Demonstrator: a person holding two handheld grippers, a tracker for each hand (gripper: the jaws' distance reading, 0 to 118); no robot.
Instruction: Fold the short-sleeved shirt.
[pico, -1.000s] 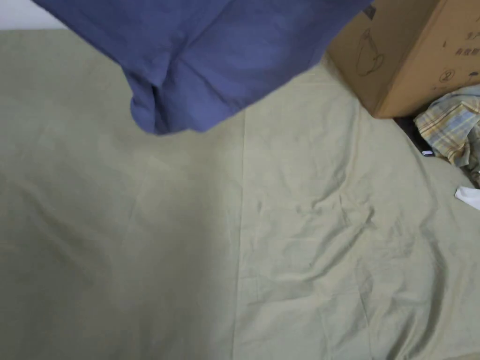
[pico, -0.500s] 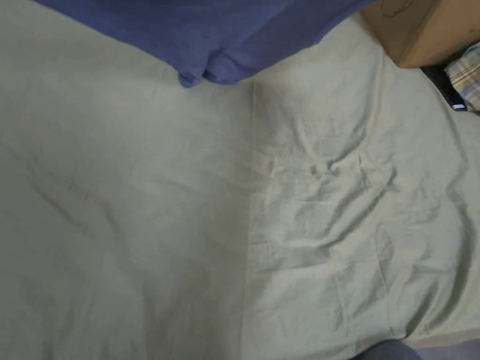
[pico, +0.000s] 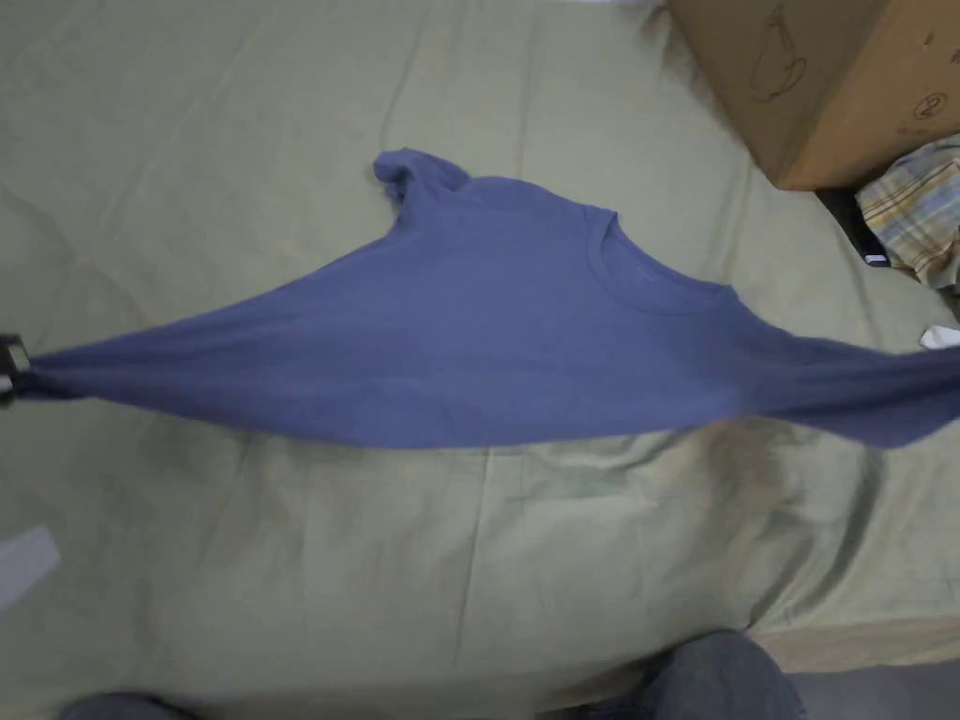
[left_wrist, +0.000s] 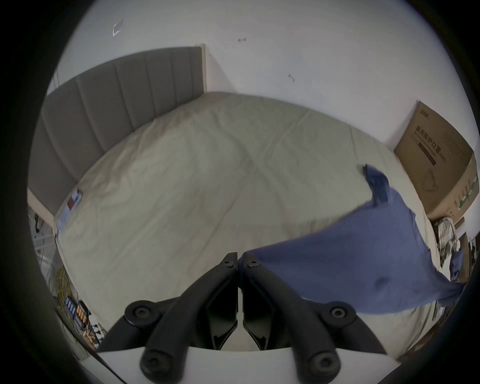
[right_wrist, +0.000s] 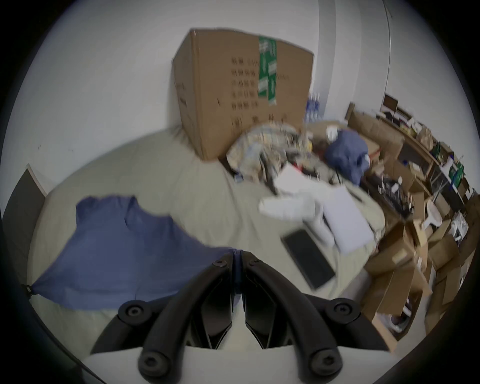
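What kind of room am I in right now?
Most likely a bedroom doubling as storage. A wide bed with an olive sheet meets a grey padded headboard, a large cardboard box stands on it at the wall, and more boxes crowd the shelves beside the bed.

Bed (pico: 281, 525) with wrinkled olive sheet, grey headboard (left_wrist: 124, 85) far left of left tongs (left_wrist: 240, 262), box (right_wrist: 241, 91) beyond right tongs (right_wrist: 238, 258), plaid cloth (pico: 914, 220), papers (right_wrist: 345, 220), dark slab (right_wrist: 309, 254) to their right
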